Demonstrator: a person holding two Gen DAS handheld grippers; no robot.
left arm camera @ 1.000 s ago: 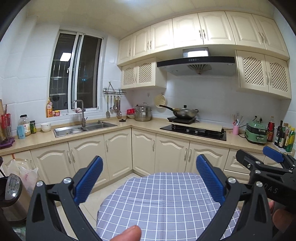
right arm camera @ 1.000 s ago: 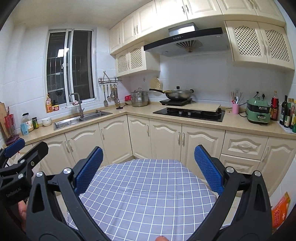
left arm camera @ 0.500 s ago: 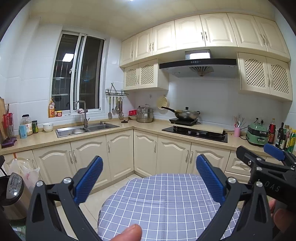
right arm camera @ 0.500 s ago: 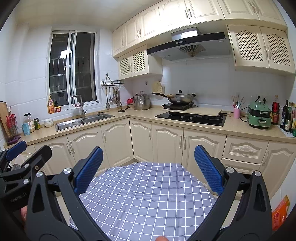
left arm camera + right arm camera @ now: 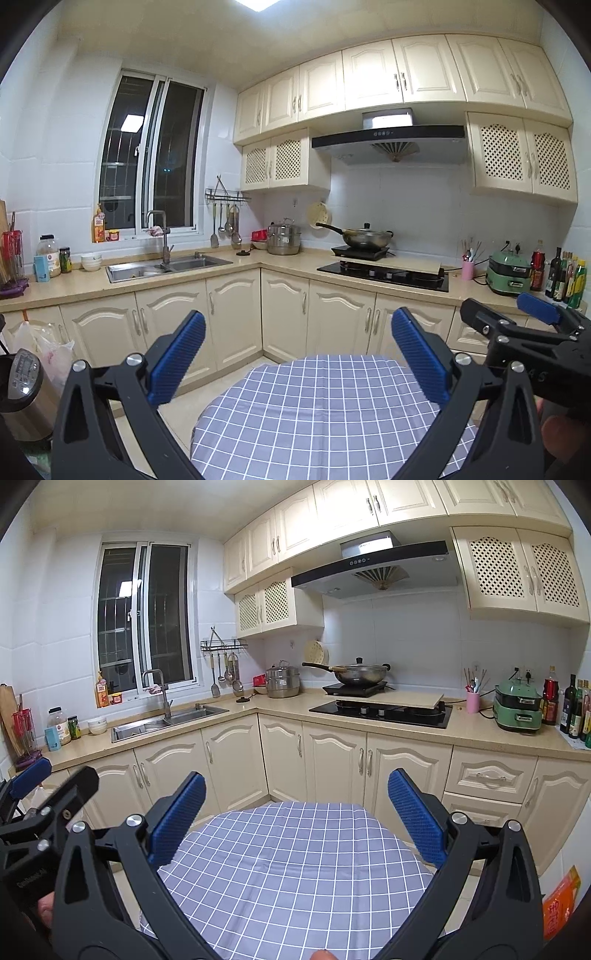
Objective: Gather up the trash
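Above the checked table [image 5: 325, 410] — both tongs [image 5: 297, 360] [image 5: 295, 814] wide apart, aimed higher than before.

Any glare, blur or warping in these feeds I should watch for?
Left wrist: ceiling light blown out at top edge and mirrored in the window; cabinets bow from fisheye, corners vignetted. Right wrist: even light, sharp, same bowing; the orange packet sits stretched at the frame's rim.

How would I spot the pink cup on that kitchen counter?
Start at the black cooktop under the range hood and follow the counter to its right. The pink cup stands just beyond it, before the green cooker. It is the only pink thing there, with chopsticks and utensils sticking out of it.
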